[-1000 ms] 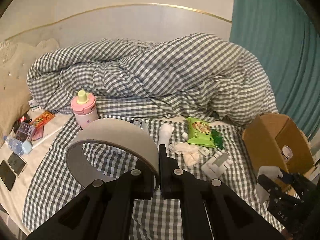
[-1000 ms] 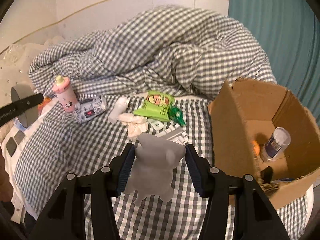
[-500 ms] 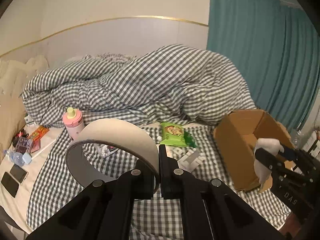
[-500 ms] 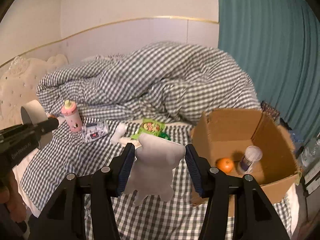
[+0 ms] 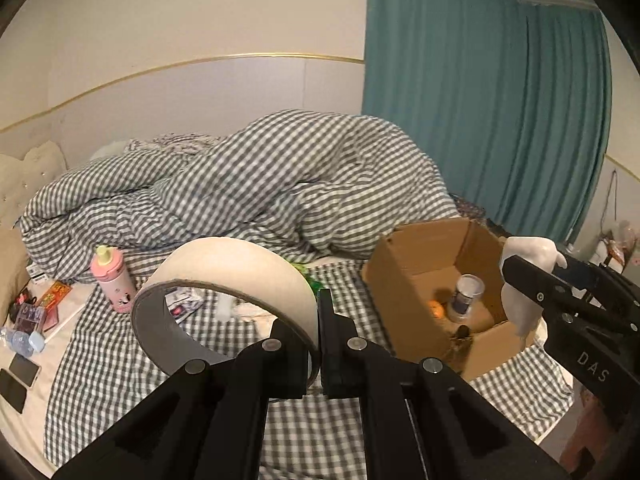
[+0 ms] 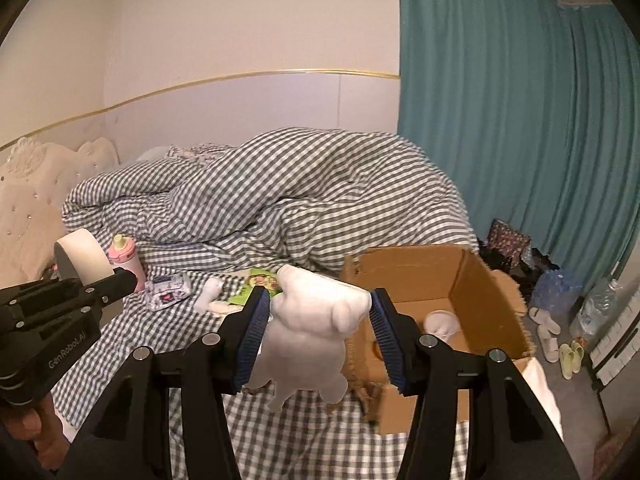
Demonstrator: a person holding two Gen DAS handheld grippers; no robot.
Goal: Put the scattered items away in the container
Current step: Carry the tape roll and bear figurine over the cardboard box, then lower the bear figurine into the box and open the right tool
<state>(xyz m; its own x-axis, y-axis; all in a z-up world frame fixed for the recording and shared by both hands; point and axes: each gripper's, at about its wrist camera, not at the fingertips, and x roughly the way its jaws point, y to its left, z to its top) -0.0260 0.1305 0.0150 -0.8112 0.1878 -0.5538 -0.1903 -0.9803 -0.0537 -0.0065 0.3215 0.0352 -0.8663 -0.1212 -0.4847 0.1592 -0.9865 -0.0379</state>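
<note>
Dim warm light, fisheye-warped edges

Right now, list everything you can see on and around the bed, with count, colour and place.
tape roll: one, cream, in left gripper
plush toy: one, white, in right gripper
cardboard box: one, brown, right on bed
orange: one, in box
jar: one, white-lidded, in box
bottle: one, pink, left on bed
snack bag: one, green, mid-bed
tissue pack: one, white, beside bottle
duvet: one, grey check, bunched behind
curtain: teal, right
left gripper: shut on tape roll
right gripper: shut on plush toy
</note>
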